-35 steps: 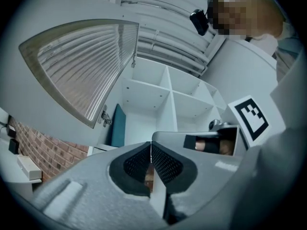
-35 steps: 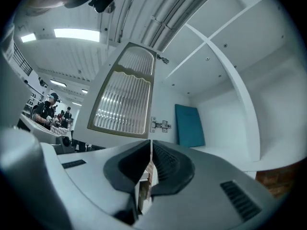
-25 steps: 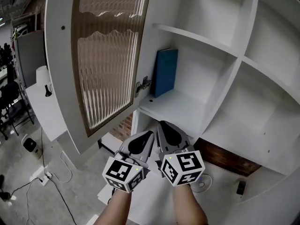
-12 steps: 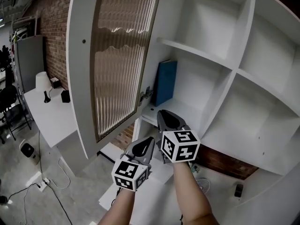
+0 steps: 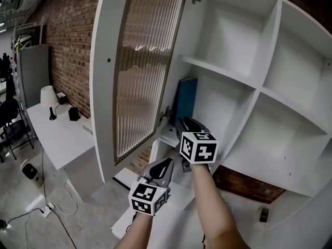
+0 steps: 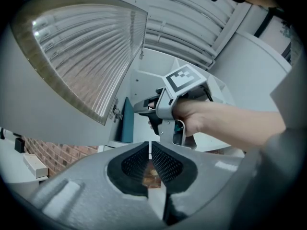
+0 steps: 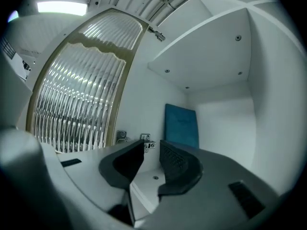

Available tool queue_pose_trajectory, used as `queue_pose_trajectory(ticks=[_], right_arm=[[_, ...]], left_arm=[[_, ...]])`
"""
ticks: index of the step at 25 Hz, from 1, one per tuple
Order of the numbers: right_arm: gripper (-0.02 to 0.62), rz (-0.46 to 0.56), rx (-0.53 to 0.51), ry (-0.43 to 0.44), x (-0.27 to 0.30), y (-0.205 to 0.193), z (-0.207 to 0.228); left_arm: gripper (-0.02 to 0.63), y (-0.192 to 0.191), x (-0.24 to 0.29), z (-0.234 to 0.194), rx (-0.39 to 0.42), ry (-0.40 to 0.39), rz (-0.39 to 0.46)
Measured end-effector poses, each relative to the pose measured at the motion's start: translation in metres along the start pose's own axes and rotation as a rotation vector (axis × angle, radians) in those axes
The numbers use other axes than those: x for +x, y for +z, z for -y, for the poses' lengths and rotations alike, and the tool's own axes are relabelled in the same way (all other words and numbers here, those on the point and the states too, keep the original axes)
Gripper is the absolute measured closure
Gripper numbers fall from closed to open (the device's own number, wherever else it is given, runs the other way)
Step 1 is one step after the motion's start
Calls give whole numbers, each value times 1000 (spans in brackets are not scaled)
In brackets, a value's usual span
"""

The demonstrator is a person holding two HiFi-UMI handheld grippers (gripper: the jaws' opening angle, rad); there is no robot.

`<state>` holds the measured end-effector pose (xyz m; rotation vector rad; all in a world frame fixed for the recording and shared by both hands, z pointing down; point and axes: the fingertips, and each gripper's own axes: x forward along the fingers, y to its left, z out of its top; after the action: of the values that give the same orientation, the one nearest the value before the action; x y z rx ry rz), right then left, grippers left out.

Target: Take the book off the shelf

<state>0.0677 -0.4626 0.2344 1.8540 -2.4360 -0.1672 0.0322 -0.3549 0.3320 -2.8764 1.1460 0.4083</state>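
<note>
A blue book (image 5: 185,98) stands upright at the left side of a white shelf compartment, against its side wall; it also shows in the right gripper view as the book (image 7: 181,126). My right gripper (image 5: 185,122) is raised at the front of that compartment, just below and short of the book. Its jaws (image 7: 151,146) are opening, with nothing between them, and the book lies straight ahead beyond the tips. My left gripper (image 5: 166,163) hangs lower, below the shelf board, shut and empty (image 6: 149,145).
A cabinet door (image 5: 140,71) with ribbed glass stands swung open on the left, its hinges beside the book. The shelf board (image 5: 169,135) juts under my right gripper. Other white compartments (image 5: 290,134) lie to the right. A white desk (image 5: 57,136) with a lamp (image 5: 48,96) is far left.
My right gripper has risen and gone forward to the book's compartment, and its jaws have parted. The left gripper has stayed low and fallen behind it.
</note>
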Motion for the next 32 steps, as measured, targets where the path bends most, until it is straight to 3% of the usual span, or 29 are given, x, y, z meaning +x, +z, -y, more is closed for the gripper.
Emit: queue_pose_trajectory(ticks=[16,32], right_arm=[[463,-75,-31,-81,50,13,33],[448,-140,-111,-147,92,4,34]], left_arm=[[597,0,11,-3,-24,-15,-6],[595,-6,16,-10,-19,-30,-30]])
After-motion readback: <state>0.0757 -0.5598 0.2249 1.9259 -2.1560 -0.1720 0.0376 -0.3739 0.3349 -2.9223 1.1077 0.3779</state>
